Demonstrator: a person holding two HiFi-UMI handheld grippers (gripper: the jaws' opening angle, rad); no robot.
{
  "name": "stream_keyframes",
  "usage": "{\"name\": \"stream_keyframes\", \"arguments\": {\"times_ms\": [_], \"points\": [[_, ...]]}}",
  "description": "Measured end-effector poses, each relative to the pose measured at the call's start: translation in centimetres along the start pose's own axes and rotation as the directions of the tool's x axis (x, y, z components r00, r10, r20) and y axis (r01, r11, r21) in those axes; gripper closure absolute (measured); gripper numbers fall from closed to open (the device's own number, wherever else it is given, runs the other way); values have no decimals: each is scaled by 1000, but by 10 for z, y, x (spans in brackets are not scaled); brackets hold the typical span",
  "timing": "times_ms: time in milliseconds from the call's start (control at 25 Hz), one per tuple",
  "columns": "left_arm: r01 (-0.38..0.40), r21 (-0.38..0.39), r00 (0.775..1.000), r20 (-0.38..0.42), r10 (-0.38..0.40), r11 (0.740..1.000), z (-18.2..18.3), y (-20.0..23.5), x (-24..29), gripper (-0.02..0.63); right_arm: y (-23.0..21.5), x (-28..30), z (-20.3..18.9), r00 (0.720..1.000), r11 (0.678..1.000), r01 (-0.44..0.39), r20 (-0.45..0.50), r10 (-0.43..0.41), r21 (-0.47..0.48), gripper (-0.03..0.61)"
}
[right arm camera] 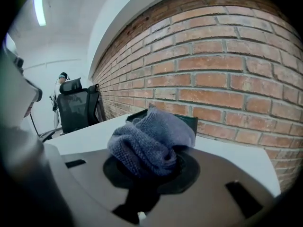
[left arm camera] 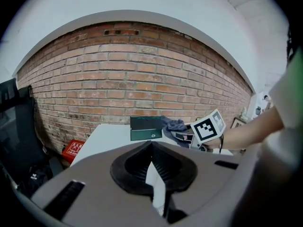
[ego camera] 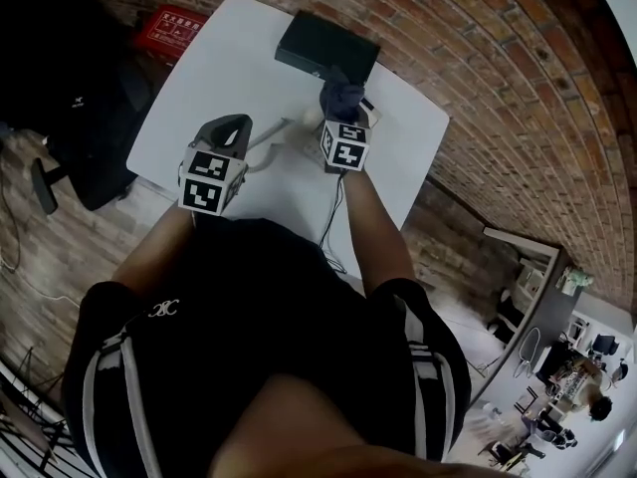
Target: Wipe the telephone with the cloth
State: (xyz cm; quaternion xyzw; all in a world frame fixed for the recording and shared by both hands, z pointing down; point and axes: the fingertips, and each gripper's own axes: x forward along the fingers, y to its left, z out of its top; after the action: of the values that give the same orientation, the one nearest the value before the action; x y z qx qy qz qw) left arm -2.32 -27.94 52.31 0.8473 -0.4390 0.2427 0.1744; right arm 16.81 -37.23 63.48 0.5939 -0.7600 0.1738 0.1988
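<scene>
A blue-grey cloth (right arm camera: 149, 143) is bunched between the jaws of my right gripper (right arm camera: 151, 167), which is shut on it. In the head view that gripper (ego camera: 341, 108) hovers over the far middle of the white table (ego camera: 219, 68), with the cloth (ego camera: 341, 93) pointing at a dark box (ego camera: 326, 46). A whitish telephone (ego camera: 301, 132) lies just left of and below it, mostly hidden. My left gripper (ego camera: 234, 132) is nearer the left edge. Its jaws (left arm camera: 156, 174) are closed on a thin white piece that reaches toward the telephone and looks like the handset (ego camera: 267, 135).
The dark box (left arm camera: 146, 128) stands at the table's far side against the brick wall. A red crate (ego camera: 169, 30) sits on the floor at the far left and a black office chair (ego camera: 90, 137) beside the table. A black cable (ego camera: 331, 217) hangs over the near edge.
</scene>
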Motion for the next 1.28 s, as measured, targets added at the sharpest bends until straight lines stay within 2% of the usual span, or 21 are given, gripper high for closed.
{"name": "stream_keyframes", "arguments": {"times_ms": [240,480,960,1280], "points": [[34,29,999,-2,-34,999,4,-12,8,620,20,-11,-8,999,991,-38,-27,35,-131,518],[47,27,999,6,-47,999,9,-16,11,620,38,-24,-26,998,987,-53,-33,48,-152,518],[44,20,999,0,-44,999,2,-14,6,620,80,-48,-58,986,968,-142,-111,121,-207,518],[41,16,999,6,-41,999,1,-14,3,620,89,-51,-68,980,971,-171,-128,151,-165,518]]}}
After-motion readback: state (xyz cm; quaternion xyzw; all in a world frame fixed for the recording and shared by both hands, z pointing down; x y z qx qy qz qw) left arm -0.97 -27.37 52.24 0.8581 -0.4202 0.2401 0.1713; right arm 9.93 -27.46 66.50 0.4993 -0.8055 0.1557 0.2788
